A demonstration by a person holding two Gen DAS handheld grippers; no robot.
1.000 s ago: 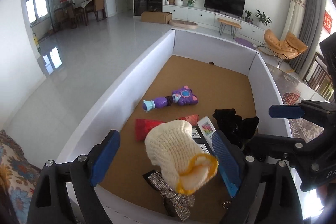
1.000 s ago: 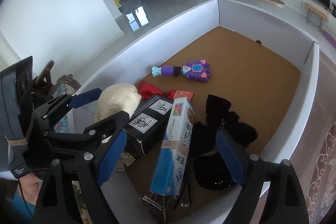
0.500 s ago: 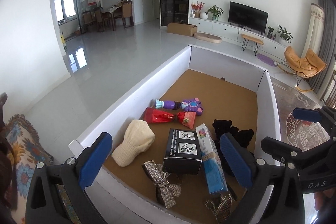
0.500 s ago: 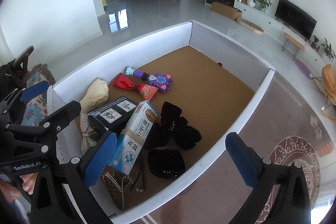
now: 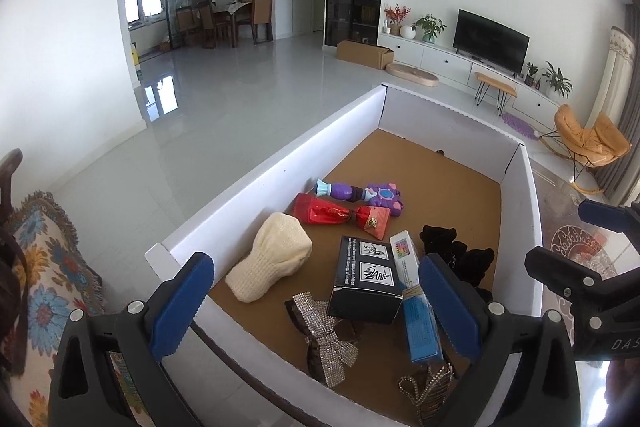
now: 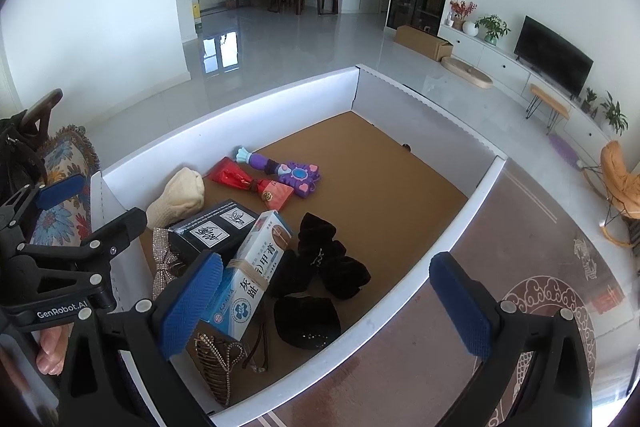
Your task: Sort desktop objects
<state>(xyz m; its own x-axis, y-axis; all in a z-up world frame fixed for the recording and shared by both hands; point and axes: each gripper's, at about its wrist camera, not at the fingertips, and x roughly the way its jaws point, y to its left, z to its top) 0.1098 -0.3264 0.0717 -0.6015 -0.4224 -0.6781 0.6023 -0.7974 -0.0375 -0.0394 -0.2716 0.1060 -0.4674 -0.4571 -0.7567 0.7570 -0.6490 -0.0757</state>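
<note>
A white-walled tray (image 5: pixel 280 171) with a brown floor holds the objects. A cream knitted hat (image 5: pixel 270 261) lies at its near left, also in the right wrist view (image 6: pixel 178 197). Beside it are a black box (image 5: pixel 366 281), a blue and white box (image 5: pixel 414 311), a red wrapped packet (image 5: pixel 340 217), a purple toy wand (image 5: pixel 360 193), black fabric pieces (image 5: pixel 456 255), a rhinestone bow (image 5: pixel 324 335) and a hair clip (image 5: pixel 430 389). My left gripper (image 5: pixel 316 307) is open and empty above the tray's near edge. My right gripper (image 6: pixel 324 305) is open and empty above the near right corner.
A floral cushion (image 5: pixel 44 267) lies left of the tray. A patterned rug (image 6: pixel 520 307) is to the right. Beyond the tray are grey floor tiles, a TV unit (image 5: pixel 492 43), an orange chair (image 5: pixel 588 141) and a dining table (image 5: pixel 236 19).
A second ago the cream hat hung between my left fingers. It now lies on the tray floor at the near left. Both grippers have pulled back and up, away from the tray.
</note>
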